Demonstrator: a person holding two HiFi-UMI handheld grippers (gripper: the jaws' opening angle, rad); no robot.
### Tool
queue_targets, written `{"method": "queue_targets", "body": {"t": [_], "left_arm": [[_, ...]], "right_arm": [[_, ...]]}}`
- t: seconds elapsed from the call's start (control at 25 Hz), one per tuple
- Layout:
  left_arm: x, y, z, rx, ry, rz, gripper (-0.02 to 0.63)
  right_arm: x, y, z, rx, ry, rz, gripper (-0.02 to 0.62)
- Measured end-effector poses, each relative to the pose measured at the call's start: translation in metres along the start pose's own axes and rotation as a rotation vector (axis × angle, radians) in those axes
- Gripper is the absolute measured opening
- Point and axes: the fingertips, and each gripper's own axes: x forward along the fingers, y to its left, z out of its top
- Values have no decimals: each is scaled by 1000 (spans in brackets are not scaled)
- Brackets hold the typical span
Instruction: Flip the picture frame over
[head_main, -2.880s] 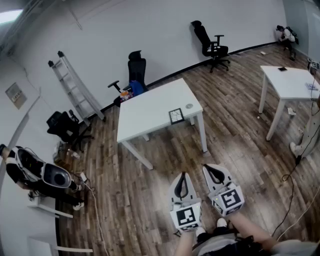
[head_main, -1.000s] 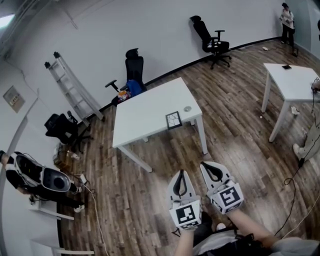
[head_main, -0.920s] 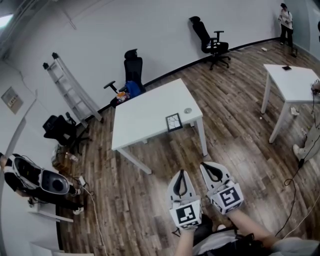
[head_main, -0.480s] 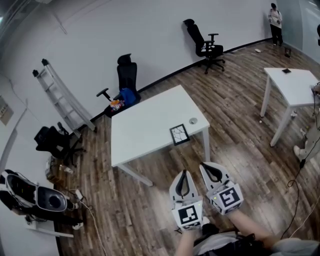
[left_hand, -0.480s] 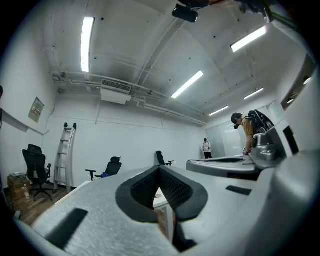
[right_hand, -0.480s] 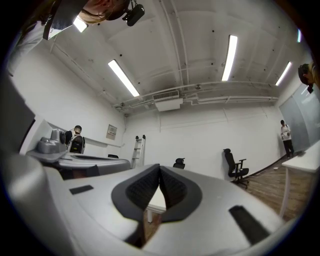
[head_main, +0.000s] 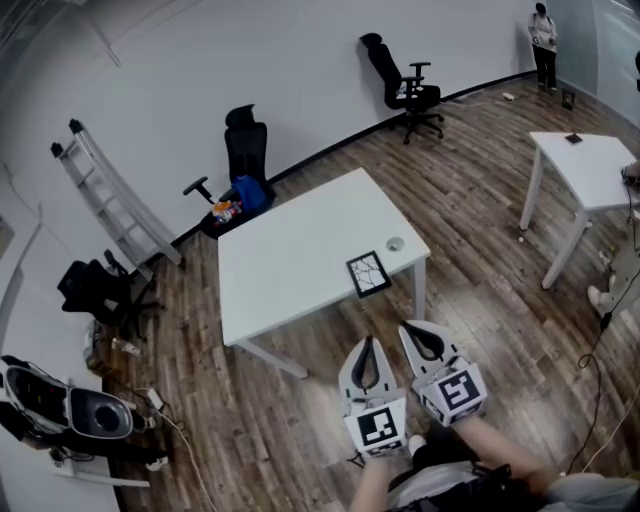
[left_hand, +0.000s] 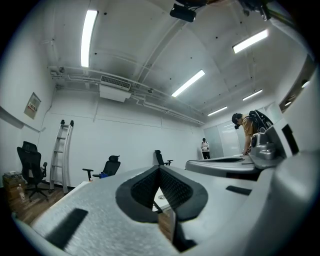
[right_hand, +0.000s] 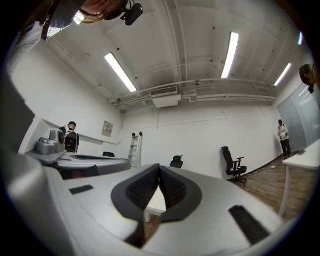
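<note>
A small black picture frame (head_main: 368, 274) lies flat near the front right corner of a white table (head_main: 290, 250), with a light picture face showing. Beside it sits a small round grey disc (head_main: 396, 243). My left gripper (head_main: 366, 346) and right gripper (head_main: 418, 332) are held side by side over the wooden floor, just short of the table's near edge. Both are shut with nothing between the jaws. In the left gripper view the left gripper (left_hand: 159, 169) points level at the table; in the right gripper view the right gripper (right_hand: 159, 168) does the same.
A black office chair (head_main: 243, 150) stands behind the table and another (head_main: 398, 80) by the far wall. A ladder (head_main: 105, 195) leans at the left. A second white table (head_main: 580, 165) stands at the right, and a person (head_main: 543, 40) is in the far corner.
The table and picture frame have drawn closer to both grippers in the head view, and the grippers have stayed shut and side by side. The far person has shifted along the wall.
</note>
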Motion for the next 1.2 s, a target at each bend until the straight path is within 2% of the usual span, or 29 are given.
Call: {"method": "queue_targets", "body": {"t": [0.24,0.4,0.76,0.88,1.2], "left_arm": [[32,15,-13,-19,13,14,-14],[76,30,-22,7,20,32,-14],[180,58,-46,12,66,81,-14],[206,61,-64,81,123,83,-14],[251,74,-119,75,251,137,-14]], "right_arm": [[32,-16,-16,-3,17,6,3],[73,-36,-26,0,28,33,3],[165,-94,-51,4,70,84,3],[186,-112,-65,7,89,106,3],[226,-156,-113,32,168,130,3]]}}
